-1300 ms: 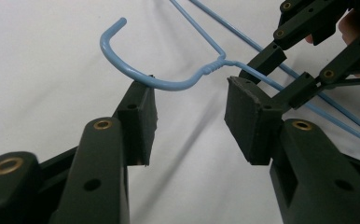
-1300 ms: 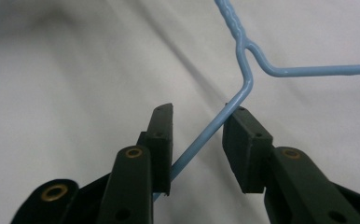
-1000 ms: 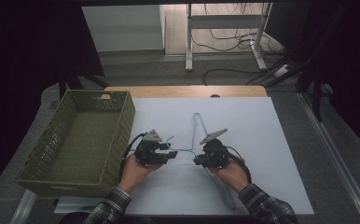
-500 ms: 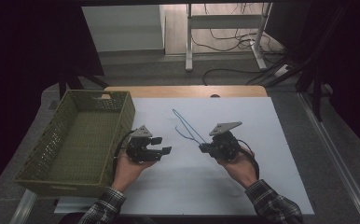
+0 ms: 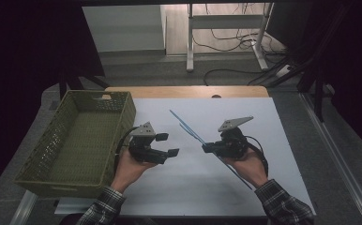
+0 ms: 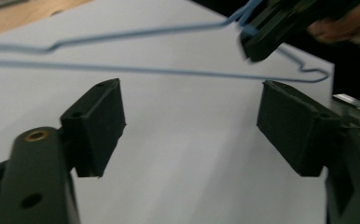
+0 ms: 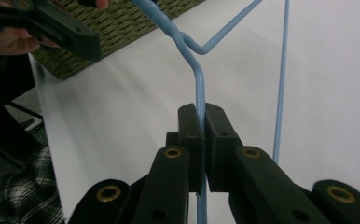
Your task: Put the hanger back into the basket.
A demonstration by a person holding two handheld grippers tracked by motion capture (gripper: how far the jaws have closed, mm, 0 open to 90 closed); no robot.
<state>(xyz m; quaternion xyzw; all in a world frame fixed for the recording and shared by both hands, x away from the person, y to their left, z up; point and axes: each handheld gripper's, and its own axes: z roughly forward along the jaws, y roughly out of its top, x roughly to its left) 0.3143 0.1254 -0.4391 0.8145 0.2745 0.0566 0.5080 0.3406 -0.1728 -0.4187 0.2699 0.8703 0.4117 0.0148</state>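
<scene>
Right gripper view shows the right gripper (image 7: pixel 201 140) with its jaws pressed together on the wire of a blue hanger (image 7: pixel 197 74) — the hanger rises from the pads, lifted off the white table (image 7: pixel 332 70). From the high view, the hanger (image 5: pixel 188 129) slants above the table's middle, right of the green basket (image 5: pixel 80 140). Nearer the basket, the left gripper (image 5: pixel 165 145) has just been opening — its jaws stand apart with nothing between them.

Smooth blue wire hanger (image 7: pixel 199 88), woven basket (image 5: pixel 83 136)
</scene>
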